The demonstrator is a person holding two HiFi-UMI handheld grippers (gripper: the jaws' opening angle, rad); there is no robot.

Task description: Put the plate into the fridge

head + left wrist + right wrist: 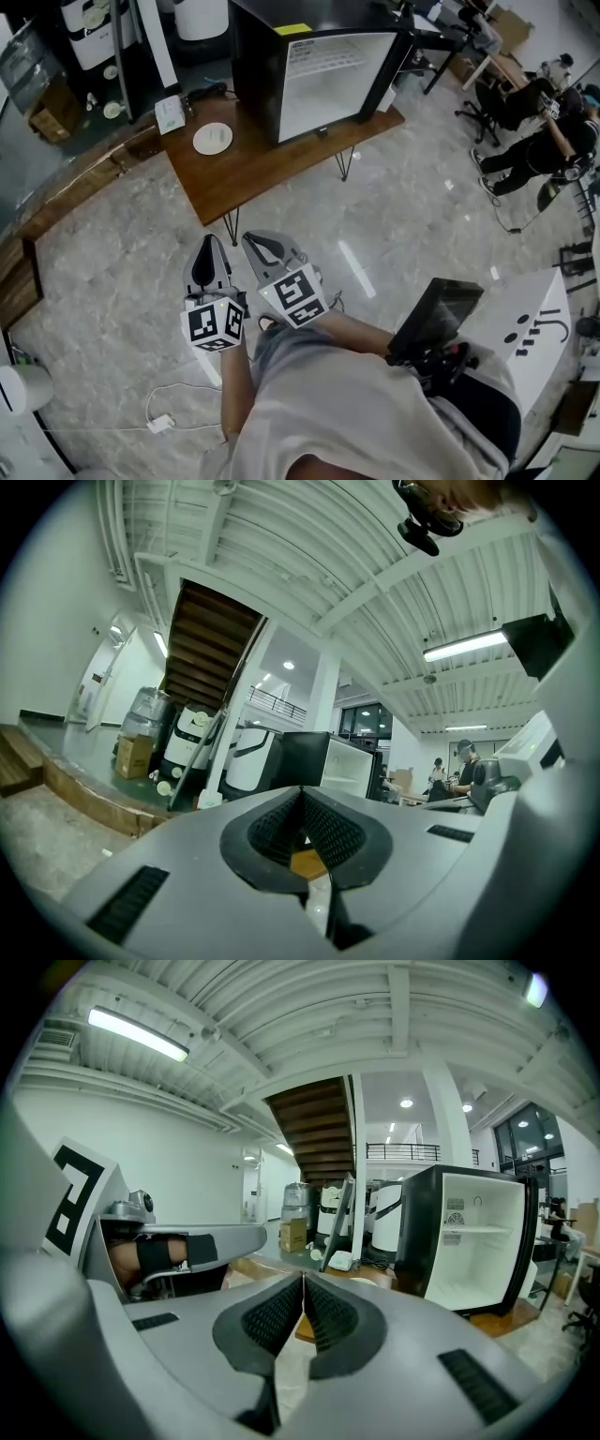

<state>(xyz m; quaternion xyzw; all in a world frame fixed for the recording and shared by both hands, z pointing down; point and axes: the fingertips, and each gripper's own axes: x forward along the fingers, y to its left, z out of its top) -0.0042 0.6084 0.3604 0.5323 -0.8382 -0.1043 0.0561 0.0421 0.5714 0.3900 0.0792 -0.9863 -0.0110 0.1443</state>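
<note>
Left gripper and right gripper hang side by side over the floor, jaws pinched together on both, empty. White plate sits on the wooden table, just left of the open mini fridge.

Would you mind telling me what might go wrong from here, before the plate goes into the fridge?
1. The plate lies flat on the table, so its low rim may be hard to grip and it might slide.
2. A white cable and adapter lie on the floor beside the person, a possible trip hazard on the way over.
</note>
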